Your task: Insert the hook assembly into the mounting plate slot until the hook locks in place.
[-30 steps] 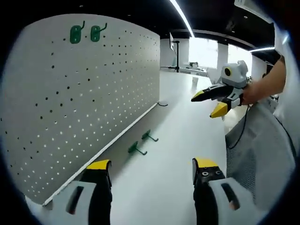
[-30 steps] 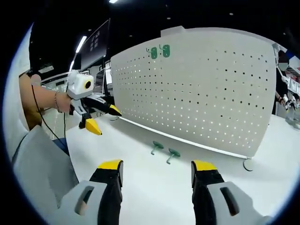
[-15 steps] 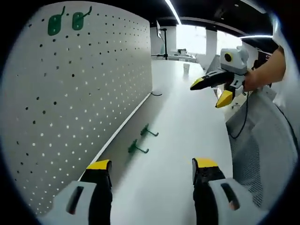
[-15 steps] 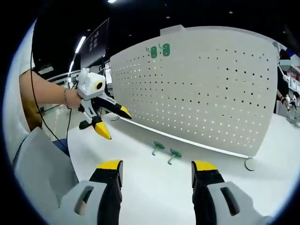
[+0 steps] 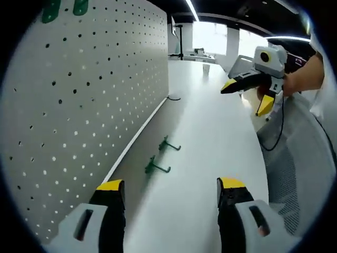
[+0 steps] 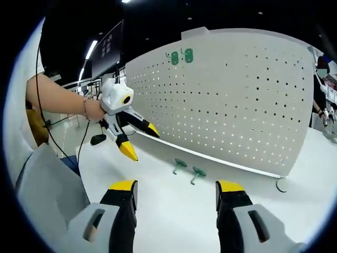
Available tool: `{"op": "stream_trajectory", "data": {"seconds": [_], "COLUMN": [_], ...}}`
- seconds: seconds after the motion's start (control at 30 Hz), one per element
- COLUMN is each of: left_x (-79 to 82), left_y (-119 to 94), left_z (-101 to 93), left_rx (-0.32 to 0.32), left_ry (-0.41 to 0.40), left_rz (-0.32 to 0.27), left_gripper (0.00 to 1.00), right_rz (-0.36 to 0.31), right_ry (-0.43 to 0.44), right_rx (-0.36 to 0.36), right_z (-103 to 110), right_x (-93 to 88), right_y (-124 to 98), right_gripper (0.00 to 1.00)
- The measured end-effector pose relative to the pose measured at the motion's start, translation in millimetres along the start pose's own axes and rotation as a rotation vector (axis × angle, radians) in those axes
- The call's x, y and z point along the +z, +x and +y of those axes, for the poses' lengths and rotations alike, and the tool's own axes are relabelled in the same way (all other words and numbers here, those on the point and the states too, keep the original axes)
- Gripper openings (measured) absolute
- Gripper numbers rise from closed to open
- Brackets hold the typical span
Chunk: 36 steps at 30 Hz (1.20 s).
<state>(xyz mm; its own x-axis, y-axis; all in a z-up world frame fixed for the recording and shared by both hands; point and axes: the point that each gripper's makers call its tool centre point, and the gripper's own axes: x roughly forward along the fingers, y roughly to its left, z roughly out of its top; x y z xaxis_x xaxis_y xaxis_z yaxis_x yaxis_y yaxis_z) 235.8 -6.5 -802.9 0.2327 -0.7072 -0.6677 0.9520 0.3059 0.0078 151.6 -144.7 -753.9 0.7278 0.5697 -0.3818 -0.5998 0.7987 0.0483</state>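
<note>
In the left gripper view, the white pegboard [image 5: 84, 100] is standing at the left carrying two green hooks [image 5: 64, 7] at its top, while two more loose green hooks [image 5: 160, 155] are lying on the white table [image 5: 210, 142] near its base. The left gripper [image 5: 171, 195] is hanging above the table with jaws wide and empty. The right gripper [image 5: 247, 92] is hovering at the right, also spread wide and holding nothing.

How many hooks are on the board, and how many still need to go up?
Two green hooks already hang high on the white pegboard. Two more loose hooks lie on the table below it. Both the left gripper and right gripper are open and empty, so nothing is in hand.
</note>
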Motion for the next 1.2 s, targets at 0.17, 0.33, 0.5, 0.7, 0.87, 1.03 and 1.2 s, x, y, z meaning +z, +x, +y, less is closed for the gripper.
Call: {"op": "stream_trajectory", "data": {"seconds": [0.17,0.33,0.5,0.7,0.87,1.03,1.2], "left_x": [1.4,1.8,2.8,0.5,-0.7,-0.5,-2.3], "left_y": [7.9,14.4,20.5,29.4,37.2,44.1,50.0], "left_z": [4.7,10.5,14.1,15.7,14.7,14.9,17.5], "left_rx": [-0.021,-0.041,-0.059,-0.079,-0.1,-0.114,-0.124], "left_ry": [0.009,0.013,0.035,0.065,0.079,0.095,0.11], "left_rz": [0.016,0.035,0.057,0.086,0.113,0.129,0.154], "left_gripper": [0.73,0.73,0.73,0.73,0.72,0.72,0.72], "right_rz": [0.004,0.007,0.014,0.024,0.028,0.027,0.029], "right_ry": [-0.004,0.004,0.01,0.016,0.024,0.028,0.031], "right_rx": [-0.004,-0.009,-0.011,-0.016,-0.021,-0.021,-0.023], "right_z": [-2.3,-4.0,-4.1,-4.8,-5.7,-6.3,-8.0], "right_x": [-0.9,-2.1,-5.4,-10.2,-12.1,-12.2,-13.1], "right_y": [-2.3,-4.9,-6.3,-8.7,-10.7,-11.0,-10.6], "right_gripper": [0.58,0.58,0.58,0.58,0.58,0.58,0.58]}}
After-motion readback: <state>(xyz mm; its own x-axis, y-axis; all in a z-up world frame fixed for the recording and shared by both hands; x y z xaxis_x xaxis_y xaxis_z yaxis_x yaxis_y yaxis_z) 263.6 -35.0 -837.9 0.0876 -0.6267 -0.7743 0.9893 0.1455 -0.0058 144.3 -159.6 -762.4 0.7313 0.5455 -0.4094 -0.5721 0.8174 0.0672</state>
